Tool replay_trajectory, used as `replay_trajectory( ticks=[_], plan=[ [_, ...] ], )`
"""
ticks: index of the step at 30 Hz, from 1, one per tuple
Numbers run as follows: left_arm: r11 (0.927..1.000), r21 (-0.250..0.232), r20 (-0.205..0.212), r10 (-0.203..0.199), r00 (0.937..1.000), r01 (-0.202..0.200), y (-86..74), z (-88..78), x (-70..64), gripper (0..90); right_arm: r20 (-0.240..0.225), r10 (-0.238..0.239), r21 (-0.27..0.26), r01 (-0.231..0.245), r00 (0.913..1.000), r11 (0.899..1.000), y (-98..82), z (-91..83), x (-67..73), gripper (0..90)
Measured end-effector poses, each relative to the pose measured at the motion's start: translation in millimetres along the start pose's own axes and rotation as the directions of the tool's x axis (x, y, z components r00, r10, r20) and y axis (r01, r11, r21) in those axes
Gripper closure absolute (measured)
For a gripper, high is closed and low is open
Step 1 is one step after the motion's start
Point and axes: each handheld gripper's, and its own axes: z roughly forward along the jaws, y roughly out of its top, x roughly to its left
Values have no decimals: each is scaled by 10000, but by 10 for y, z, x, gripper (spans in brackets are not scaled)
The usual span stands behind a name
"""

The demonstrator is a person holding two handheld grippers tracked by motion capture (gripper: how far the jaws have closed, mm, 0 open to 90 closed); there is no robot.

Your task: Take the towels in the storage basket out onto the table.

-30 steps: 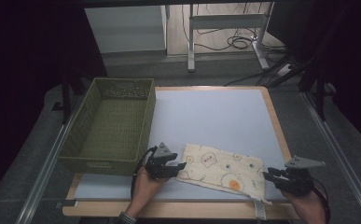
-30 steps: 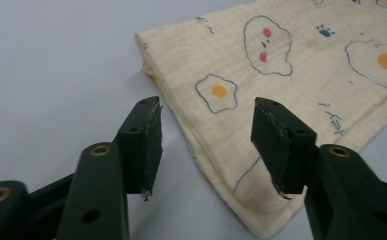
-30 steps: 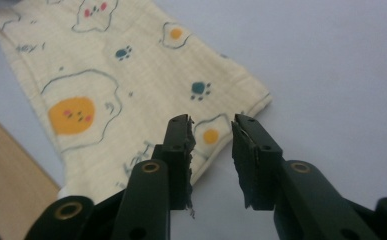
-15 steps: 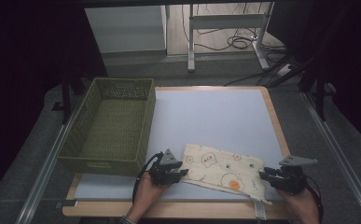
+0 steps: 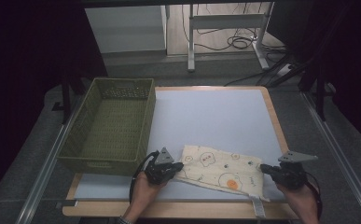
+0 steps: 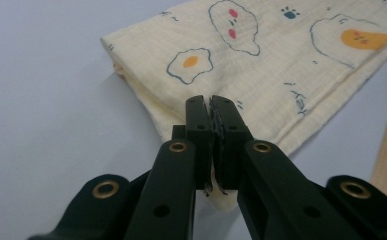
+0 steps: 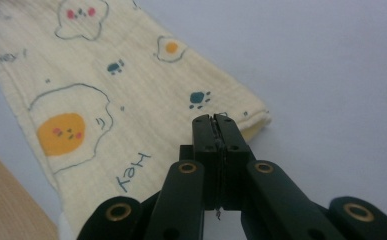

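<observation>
A cream cloth [image 5: 220, 170] printed with fried eggs and paw marks lies folded flat near the front edge of the pale blue table [image 5: 211, 116]. My left gripper [image 5: 180, 165] is at the cloth's left end, jaws closed with a strip of fabric between them. In the left gripper view the gripper [image 6: 212, 102] is shut on the cloth [image 6: 261, 55] at its near corner. At the right end, my right gripper [image 5: 263, 167] sits low. In the right gripper view that gripper [image 7: 215, 120] is pressed shut at the edge of the cloth [image 7: 96, 85].
An empty green woven basket [image 5: 104, 161] stands on the table's left side, just beyond my left hand. A white strip [image 5: 257, 207] lies over the wooden front edge. Behind the table are a metal frame and cables on the floor.
Both hands shifted slightly inward along the front of the table and settled at the cloth's two ends. The cloth itself lies much as before.
</observation>
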Motion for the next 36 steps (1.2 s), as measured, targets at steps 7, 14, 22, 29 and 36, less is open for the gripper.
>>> replay_trajectory(
  ticks=[7, 14, 22, 29, 36],
  plan=[
    [9992, 332, -198, -226, 9995, 232, -67, 32, 22, 661, 29, 145, 643, -147, 9999, 9978, -111, 183, -23, 809],
    [9990, -251, -1211, -397, 9919, 369, 249, 144, 180, 517, 676, 533, -131, -525, 9963, 9985, 73, 65, -204, 718],
    [9968, -240, -1944, -793, 9777, 761, 499, 366, 468, 512, 605, 627, 390, -651, 9962, 9971, 111, 416, -299, 656],
    [9940, 61, -1496, -1068, 9830, 1089, 493, 526, 579, 508, 615, -149, 793, 100, 9980, 9968, 110, 442, -193, 859],
    [9938, 508, -1138, -925, 9892, 987, 462, 661, 596, 576, 847, -193, 653, 138, 9962, 9978, 352, 618, -411, 859]
  ],
)
